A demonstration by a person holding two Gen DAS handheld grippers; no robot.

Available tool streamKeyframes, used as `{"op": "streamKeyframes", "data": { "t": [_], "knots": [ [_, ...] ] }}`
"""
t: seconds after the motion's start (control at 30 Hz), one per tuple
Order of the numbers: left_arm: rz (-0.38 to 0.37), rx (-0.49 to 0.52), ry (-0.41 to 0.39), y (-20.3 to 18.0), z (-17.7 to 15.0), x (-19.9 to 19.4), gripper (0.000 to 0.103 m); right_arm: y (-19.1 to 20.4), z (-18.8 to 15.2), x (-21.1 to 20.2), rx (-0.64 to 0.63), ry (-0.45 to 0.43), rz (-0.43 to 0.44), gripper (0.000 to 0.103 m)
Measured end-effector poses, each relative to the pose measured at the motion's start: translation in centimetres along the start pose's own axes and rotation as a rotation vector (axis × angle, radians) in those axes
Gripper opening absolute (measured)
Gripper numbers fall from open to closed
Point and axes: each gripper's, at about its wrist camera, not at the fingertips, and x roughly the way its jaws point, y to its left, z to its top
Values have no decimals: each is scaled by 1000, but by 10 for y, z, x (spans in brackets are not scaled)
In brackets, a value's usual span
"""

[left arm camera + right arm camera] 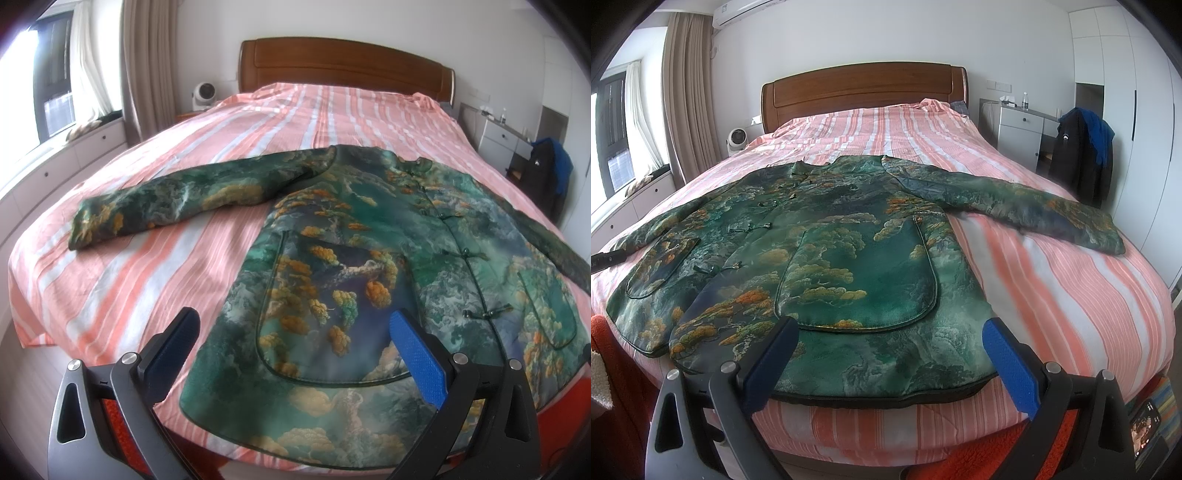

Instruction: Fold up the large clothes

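— Across the foot of the bed (1071, 280) lies the jacket (857, 240), front up, both sleeves spread. Where are we?

— I'd say at the start; nothing is folded. My left gripper (295, 347) and right gripper (890, 354) hover over the hem, both spread wide and empty. Next, I'd fetch a sleeve (177, 199) inward.

jacket (857, 258) glossy satin-like cloth; bedsheet (147, 258) matt ribbed cloth; headboard (864, 88) polished wood.
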Motion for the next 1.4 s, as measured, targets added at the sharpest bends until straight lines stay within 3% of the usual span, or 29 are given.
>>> {"op": "streamKeyframes", "data": {
  "t": [1.13, 1.27, 1.4],
  "knots": [
    [6, -1, -3, 4, 4, -1, 102, -2, 2, 1, 17, 9, 12, 98],
    [7, -3, -21, 7, 7, -2, 102, -38, 20, 8, 108, 4, 22, 98],
    [16, -11, -32, 12, 7, -4, 102, -137, 51, 28, 416, -25, -17, 98]
  ]
}}
